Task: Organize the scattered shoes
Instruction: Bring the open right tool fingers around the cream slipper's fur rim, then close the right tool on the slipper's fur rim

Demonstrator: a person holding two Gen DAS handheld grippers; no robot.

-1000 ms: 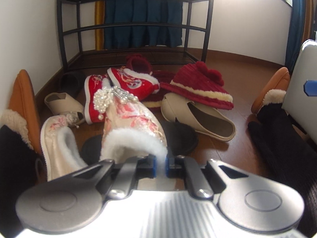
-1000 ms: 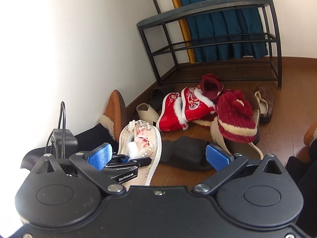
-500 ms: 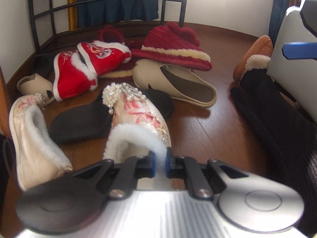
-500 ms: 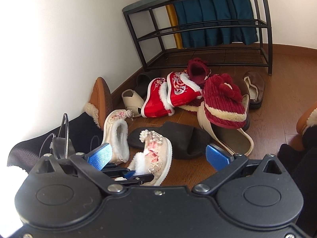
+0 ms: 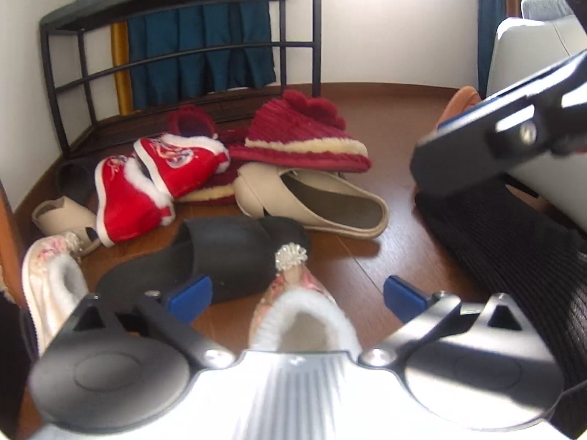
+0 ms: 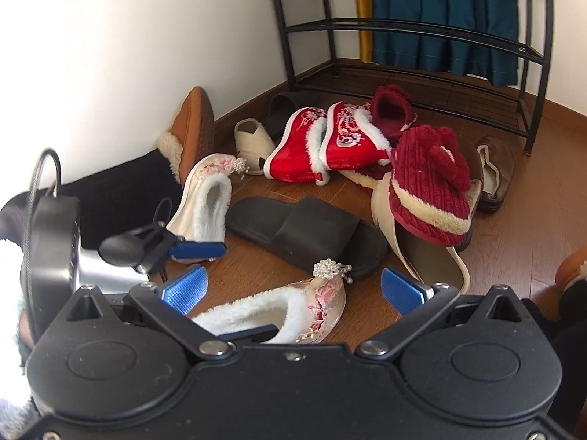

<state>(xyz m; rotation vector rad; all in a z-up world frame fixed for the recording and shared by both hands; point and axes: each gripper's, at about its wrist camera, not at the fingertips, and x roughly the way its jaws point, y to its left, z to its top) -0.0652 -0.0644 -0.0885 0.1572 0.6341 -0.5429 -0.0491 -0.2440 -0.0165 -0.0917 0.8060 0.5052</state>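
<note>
The left gripper [image 5: 295,293] is standing wide open over the wooden floor [image 5: 396,256], its blue pads spread to either side of the embroidered pink slipper [image 5: 301,304] and gripping nothing. That slipper is lying on the floor between the pads, its white fur collar toward the camera and its beaded toe touching the black slide sandal [image 5: 220,253]. The right gripper [image 6: 293,288] is also gaping fully open and holding nothing, hovering just above the same slipper. Using the black slide sandal as landmark: the matching pink slipper [image 6: 205,198] is resting just to its left, the two red satin shoes [image 6: 323,143] are leaning together behind it, and the beige mule [image 5: 315,201] is sitting beyond it to the right, with the maroon corduroy slipper [image 5: 304,139] lying on top of that mule. The black metal shoe rack [image 6: 414,33] is standing well behind the sandal, against the wall.
</note>
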